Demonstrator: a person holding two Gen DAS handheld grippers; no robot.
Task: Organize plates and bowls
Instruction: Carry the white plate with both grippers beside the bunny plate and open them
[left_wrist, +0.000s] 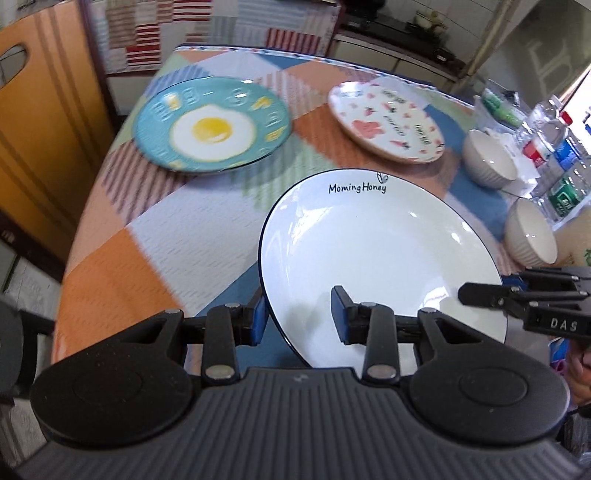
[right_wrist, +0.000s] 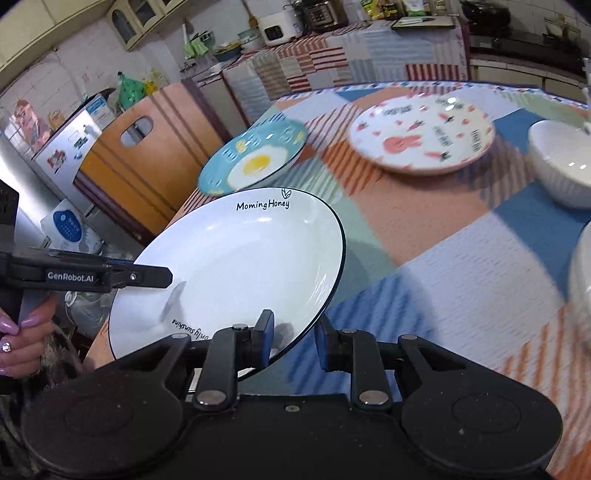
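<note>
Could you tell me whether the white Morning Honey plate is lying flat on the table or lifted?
Lifted and tilted: both tools clamp the white plate by its rim, its shadow below.

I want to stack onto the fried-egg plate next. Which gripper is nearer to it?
Left. The left gripper, clamped on the white plate's edge, sits on the fried-egg plate's side; the right gripper holds the opposite edge, farther away.

**Open cloth at the near left, crockery crowding the far and right sides**

Bare tablecloth (left_wrist: 122, 258) lies open left of the white plate (left_wrist: 380, 251). Beyond it the egg-print plate (left_wrist: 212, 129) and carrot-print plate (left_wrist: 388, 122) block the far side, with a strip of cloth between them. Two white bowls (left_wrist: 487, 158) and water bottles (left_wrist: 557, 147) close off the right edge.
</note>
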